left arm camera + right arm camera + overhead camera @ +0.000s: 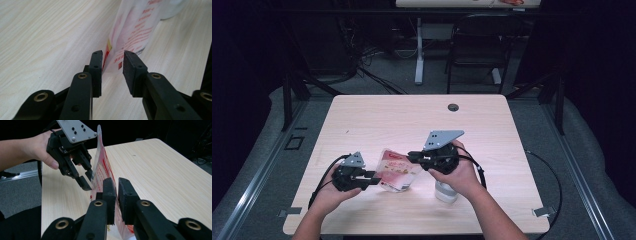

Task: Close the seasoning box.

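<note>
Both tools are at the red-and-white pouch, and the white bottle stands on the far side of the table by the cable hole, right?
Not quite. The white bottle stands at the near edge, under the right hand, as the high view shows. Both tools are at the pouch.

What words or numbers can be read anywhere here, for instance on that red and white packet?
Nothing can be read for certain.
Packet: rows of red print down its side in the left gripper view, too blurred to read.
Packet front, high view: a red mark at the top corner, too small to read.
Packet in the right gripper view: red lines of print, seen edge-on, unreadable.
White bottle: no writing visible.
</note>
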Available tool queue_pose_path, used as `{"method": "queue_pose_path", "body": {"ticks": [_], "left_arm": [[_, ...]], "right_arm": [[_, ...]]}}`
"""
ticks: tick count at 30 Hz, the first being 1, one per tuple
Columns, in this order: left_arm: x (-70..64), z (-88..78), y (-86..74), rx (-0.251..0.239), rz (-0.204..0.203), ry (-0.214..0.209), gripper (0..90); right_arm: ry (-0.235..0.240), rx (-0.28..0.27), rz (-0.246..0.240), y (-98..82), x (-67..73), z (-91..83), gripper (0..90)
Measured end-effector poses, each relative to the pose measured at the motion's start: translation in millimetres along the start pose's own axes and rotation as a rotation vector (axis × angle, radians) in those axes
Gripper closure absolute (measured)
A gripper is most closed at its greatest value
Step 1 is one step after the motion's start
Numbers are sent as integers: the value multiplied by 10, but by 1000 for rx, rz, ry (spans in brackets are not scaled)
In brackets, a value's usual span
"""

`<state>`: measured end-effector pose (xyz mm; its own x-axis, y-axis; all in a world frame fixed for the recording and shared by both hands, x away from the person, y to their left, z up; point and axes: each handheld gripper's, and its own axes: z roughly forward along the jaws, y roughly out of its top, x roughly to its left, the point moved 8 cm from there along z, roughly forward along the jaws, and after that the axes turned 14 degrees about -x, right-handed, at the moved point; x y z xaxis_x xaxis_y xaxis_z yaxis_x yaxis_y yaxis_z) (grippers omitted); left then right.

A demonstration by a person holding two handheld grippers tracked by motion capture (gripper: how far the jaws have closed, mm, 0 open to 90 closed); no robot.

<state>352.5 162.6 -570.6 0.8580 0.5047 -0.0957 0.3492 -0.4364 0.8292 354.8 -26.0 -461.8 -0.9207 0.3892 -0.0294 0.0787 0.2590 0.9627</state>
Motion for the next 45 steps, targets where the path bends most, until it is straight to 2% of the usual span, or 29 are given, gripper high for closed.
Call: {"method": "queue_pose_path", "body": {"ticks": [5, 10, 16, 22, 35, 45], "left_arm": [[-15, -21, 13, -4, 9, -1, 670], [-14, -53, 27, -14, 1, -7, 636], [-14, -77, 26, -11, 3, -3, 606], [-4, -97, 31, -27, -3, 1, 578], [63, -149, -8, -37, -16, 29, 505], [118, -206, -33, -49, -25, 60, 501]], "right_arm": [[5, -9, 10, 17, 13, 24, 803], [10, -12, 22, 21, 21, 37, 740], [11, -39, 40, 51, 33, 54, 660], [15, -59, 51, 93, 53, 52, 624], [24, -95, 63, 160, 100, 16, 590], [14, -113, 68, 168, 75, -48, 579]]}}
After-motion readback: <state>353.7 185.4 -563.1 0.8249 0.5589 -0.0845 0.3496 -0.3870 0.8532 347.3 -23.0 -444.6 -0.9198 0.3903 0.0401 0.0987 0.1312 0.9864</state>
